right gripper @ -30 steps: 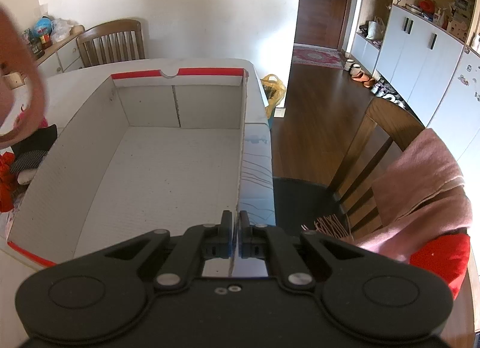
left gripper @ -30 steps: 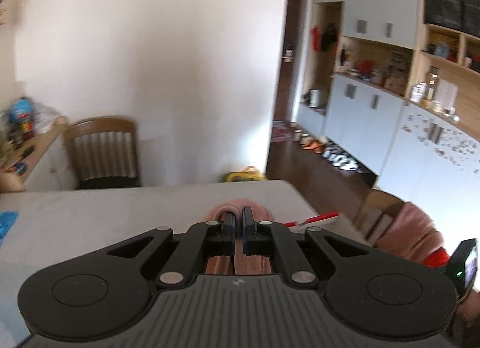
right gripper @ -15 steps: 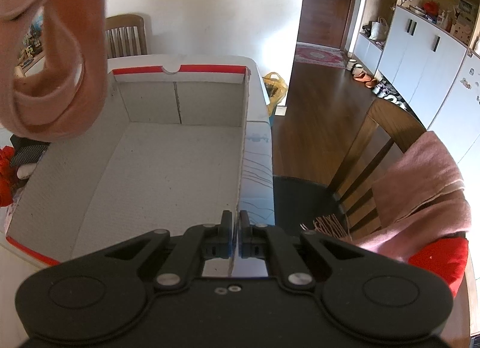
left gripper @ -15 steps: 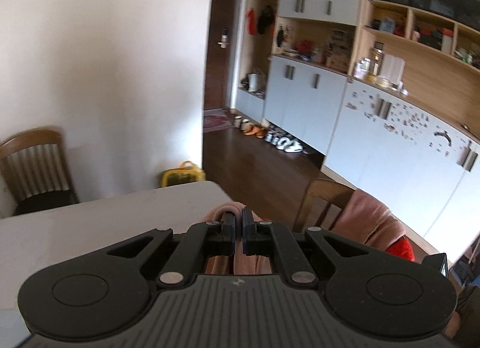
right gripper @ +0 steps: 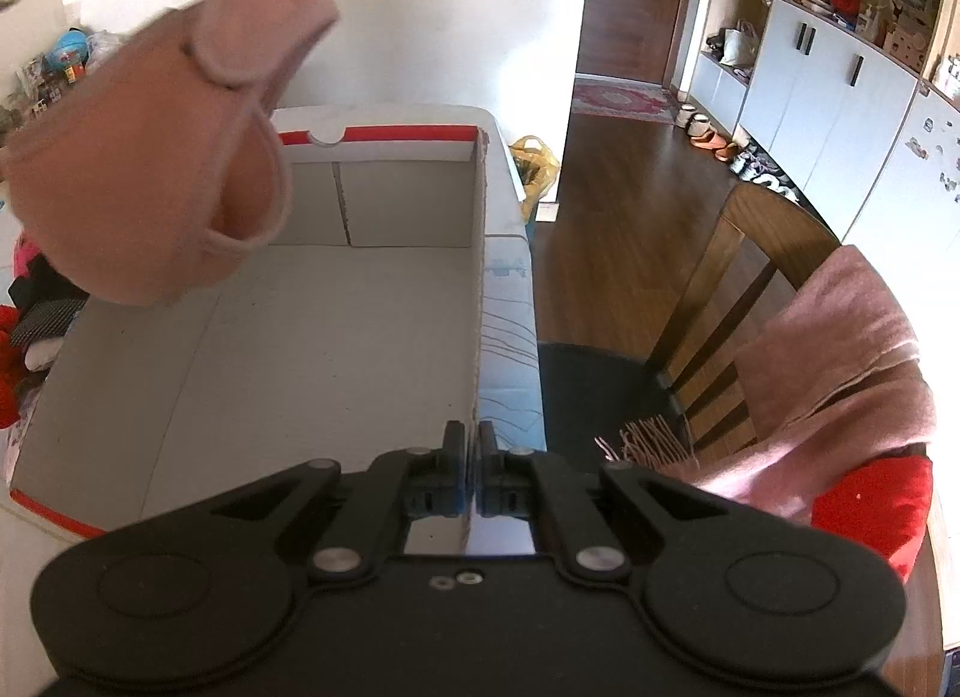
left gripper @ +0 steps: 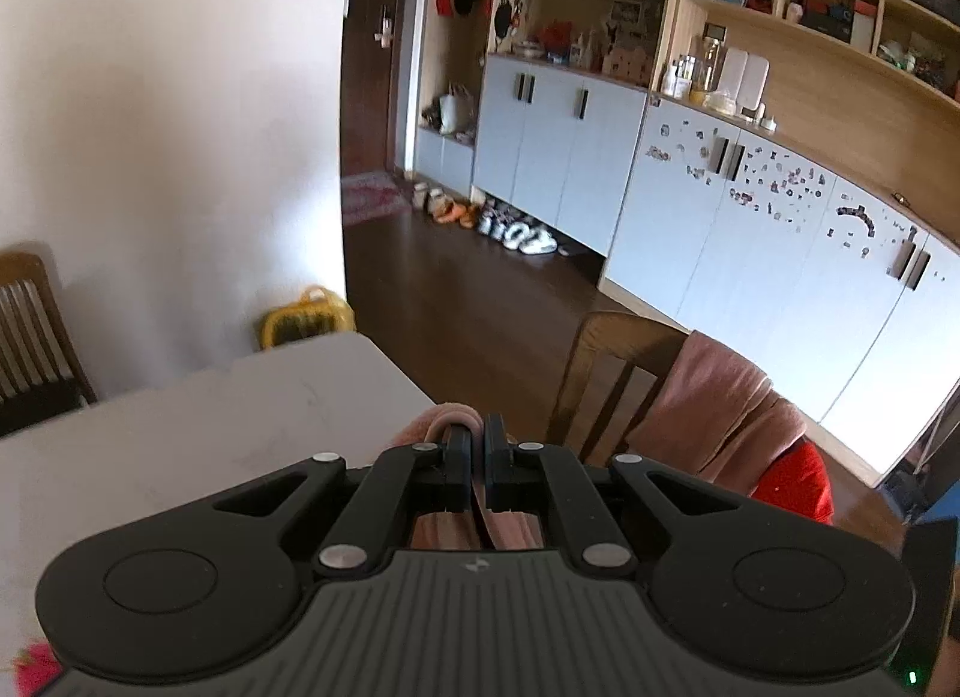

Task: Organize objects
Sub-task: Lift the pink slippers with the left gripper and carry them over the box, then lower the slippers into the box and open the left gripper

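Up in the air, the left hand-held gripper (left gripper: 474,445) has its jaws pinched together on a soft pink fabric piece with looped bands (right gripper: 150,175), which dangles at about ten o'clock above the open white cardboard box with red-edged flaps (right gripper: 300,349). Seen from the left wrist, the pink cloth (left gripper: 447,427) bunches around the fingertips. The right hand-held gripper (right gripper: 471,451) is nearly closed, clamped on the box's right-hand wall (right gripper: 480,301) at six o'clock.

That box sits on a pale, marble-like tabletop (left gripper: 198,427), with a jumble of red, black and pink items (right gripper: 33,313) lying beside its left wall at nine o'clock. At three o'clock a dark wooden chair (right gripper: 756,253) carries a fringed pink scarf (right gripper: 840,373) over its back and a red cushion (right gripper: 882,505). Beyond it, dark wood flooring (left gripper: 480,313) runs to white cupboards (left gripper: 750,241), with shoes (left gripper: 516,229) lined up at their foot, and a yellow basket (left gripper: 306,319) rests against the white wall. Another wooden chair (left gripper: 30,331) stands at the tabletop's far edge.
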A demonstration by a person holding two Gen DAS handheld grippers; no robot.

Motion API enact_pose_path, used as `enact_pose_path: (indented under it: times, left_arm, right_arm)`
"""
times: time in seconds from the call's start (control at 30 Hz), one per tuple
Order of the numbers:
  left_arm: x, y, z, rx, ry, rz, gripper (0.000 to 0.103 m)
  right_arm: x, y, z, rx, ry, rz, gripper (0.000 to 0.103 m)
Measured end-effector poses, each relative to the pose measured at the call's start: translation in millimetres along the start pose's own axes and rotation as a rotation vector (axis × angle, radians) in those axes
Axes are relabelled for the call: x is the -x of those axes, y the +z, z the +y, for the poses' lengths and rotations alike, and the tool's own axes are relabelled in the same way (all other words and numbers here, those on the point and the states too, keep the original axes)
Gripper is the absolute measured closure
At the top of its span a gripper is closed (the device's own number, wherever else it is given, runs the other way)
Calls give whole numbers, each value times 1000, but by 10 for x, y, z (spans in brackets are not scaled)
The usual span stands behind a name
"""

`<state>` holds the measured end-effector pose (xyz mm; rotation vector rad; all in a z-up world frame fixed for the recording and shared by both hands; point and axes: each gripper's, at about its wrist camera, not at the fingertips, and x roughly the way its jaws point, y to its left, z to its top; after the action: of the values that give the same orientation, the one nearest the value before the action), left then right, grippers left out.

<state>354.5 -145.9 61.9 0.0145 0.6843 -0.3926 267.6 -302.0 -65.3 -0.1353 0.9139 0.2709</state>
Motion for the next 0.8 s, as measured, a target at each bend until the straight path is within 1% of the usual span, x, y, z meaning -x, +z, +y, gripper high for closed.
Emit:
enact_pose_path:
  times: [0.03,0.13,0.3,0.33,0.4,0.53,0.63,0.8]
  left_arm:
    - [-65,5,-3,-3,-6,1,100]
    - [-217,-9,-26,-36,6,3,100]
    - [-414,-24,-7,-35,-14,28,100]
    - [-478,-54,8,-34,-12,51,100]
    - [-598,-142,39,-40,19,93,100]
    - [-789,-343,140,-48,46,171,100]
    - [-909,-471,184,-74,72,239,100]
    - [-1039,-628,211,-98,83,331,100]
  right_arm:
    - [0,-2,2,-1,-1,2,101]
    - [-6,-14,3,-3,-5,8,101]
    - [-16,-28,-2,-13,-4,17,101]
    - [-22,-31,2,-12,-5,19,101]
    - [-28,-42,3,-12,-6,22,101]
    - [-36,-47,-8,-15,-5,30,101]
    - [-42,-46,1,-15,-7,33,101]
    - [-53,-39,1,-12,-9,37,101]
